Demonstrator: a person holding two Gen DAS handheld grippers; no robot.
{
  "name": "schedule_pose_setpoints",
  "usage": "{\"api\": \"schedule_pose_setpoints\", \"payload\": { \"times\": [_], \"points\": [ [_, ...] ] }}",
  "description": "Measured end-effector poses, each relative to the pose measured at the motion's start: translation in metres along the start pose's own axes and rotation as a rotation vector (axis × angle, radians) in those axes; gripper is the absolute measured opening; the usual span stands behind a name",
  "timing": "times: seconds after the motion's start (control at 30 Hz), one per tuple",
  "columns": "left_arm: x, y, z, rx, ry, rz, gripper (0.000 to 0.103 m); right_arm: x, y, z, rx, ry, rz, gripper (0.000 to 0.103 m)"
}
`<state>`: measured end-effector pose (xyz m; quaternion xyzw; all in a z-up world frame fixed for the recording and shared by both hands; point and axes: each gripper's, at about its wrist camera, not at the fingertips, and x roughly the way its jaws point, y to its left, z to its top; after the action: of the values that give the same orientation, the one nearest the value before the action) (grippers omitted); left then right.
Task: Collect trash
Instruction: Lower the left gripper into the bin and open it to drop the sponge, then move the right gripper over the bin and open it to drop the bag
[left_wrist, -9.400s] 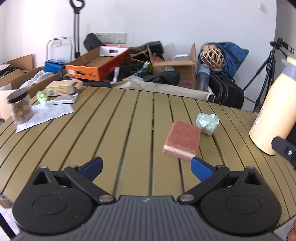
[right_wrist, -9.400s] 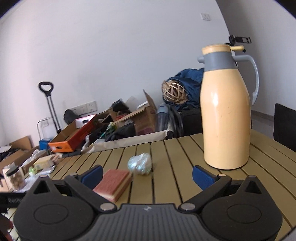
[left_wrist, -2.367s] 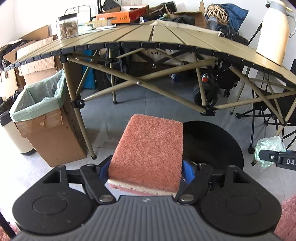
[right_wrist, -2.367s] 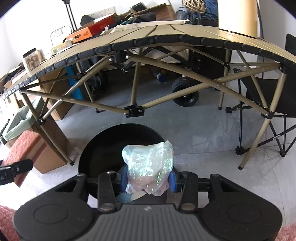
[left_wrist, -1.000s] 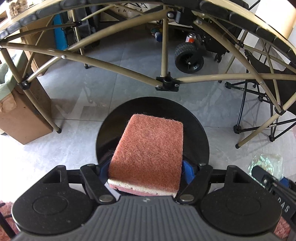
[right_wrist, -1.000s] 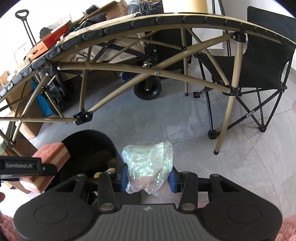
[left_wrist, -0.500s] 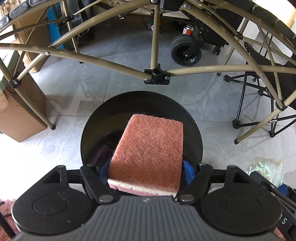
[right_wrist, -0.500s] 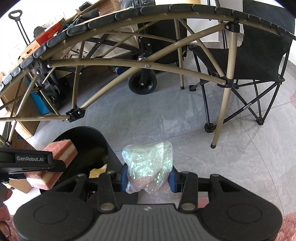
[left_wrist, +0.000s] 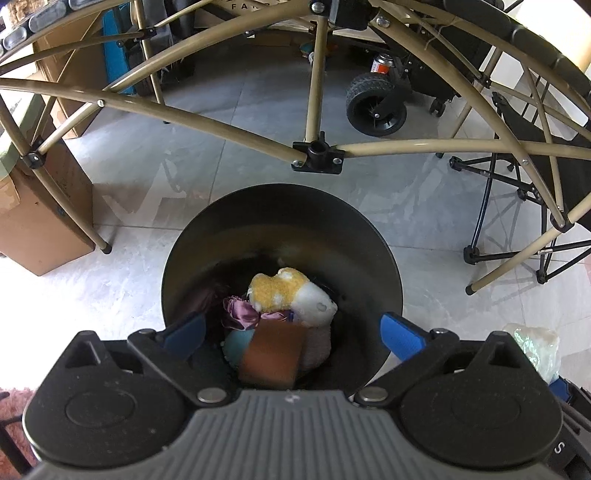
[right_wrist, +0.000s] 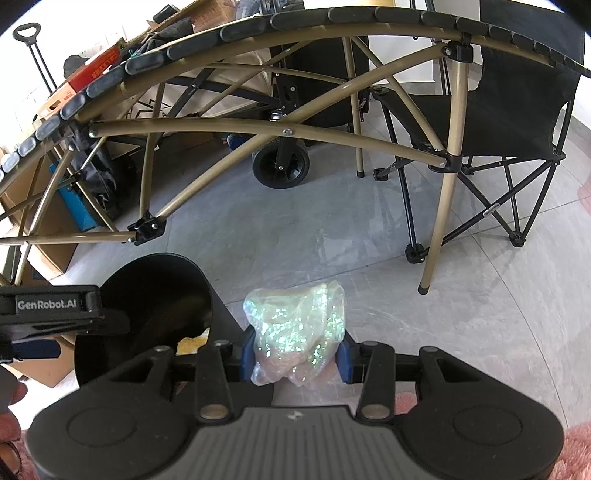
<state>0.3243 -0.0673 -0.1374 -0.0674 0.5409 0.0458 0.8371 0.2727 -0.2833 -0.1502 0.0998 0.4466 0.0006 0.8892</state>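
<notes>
My left gripper (left_wrist: 293, 332) hangs over the round black bin (left_wrist: 280, 206), its jaws opening wide with nothing pressed between the blue pads. Below them, inside the bin, the reddish sponge (left_wrist: 273, 356) shows blurred among other scraps, one yellow and white (left_wrist: 284, 293), one purple. My right gripper (right_wrist: 295, 356) is shut on a crumpled shiny plastic wrapper (right_wrist: 297, 325), held above the grey floor just right of the bin (right_wrist: 155, 280). The wrapper (left_wrist: 535, 347) also shows at the right edge of the left wrist view. The left gripper's body (right_wrist: 48, 306) reaches in from the left over the bin.
The folding table's tan frame (left_wrist: 317, 147) arches over the bin, with legs on both sides. A black folding chair (right_wrist: 517, 103) stands at the right, a wheeled cart (left_wrist: 376, 103) behind, a cardboard box (left_wrist: 40, 221) at the left. Pink rug lies along the bottom edge.
The left jaws have spread apart and the sponge has left them, now down in the bin. The right gripper still holds the wrapper in the same spot.
</notes>
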Motion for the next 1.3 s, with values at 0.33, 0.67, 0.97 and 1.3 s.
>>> {"api": "schedule_pose_setpoints", "payload": {
  "times": [0.33, 0.67, 0.97, 1.3],
  "points": [
    [0.000, 0.001, -0.001, 0.004, 0.000, 0.008, 0.103, 0.000, 0.000, 0.000, -0.001, 0.002, 0.002, 0.041],
    [-0.005, 0.012, -0.001, -0.012, -0.006, 0.022, 0.103, -0.002, 0.008, 0.000, -0.019, 0.005, 0.011, 0.041],
    [-0.014, 0.038, 0.000, -0.056, -0.019, 0.033, 0.103, -0.001, 0.023, 0.000, -0.051, 0.011, 0.016, 0.041],
    [-0.028, 0.070, -0.002, -0.100, -0.036, 0.037, 0.103, -0.002, 0.055, 0.001, -0.114, 0.013, 0.037, 0.041]
  ]
}}
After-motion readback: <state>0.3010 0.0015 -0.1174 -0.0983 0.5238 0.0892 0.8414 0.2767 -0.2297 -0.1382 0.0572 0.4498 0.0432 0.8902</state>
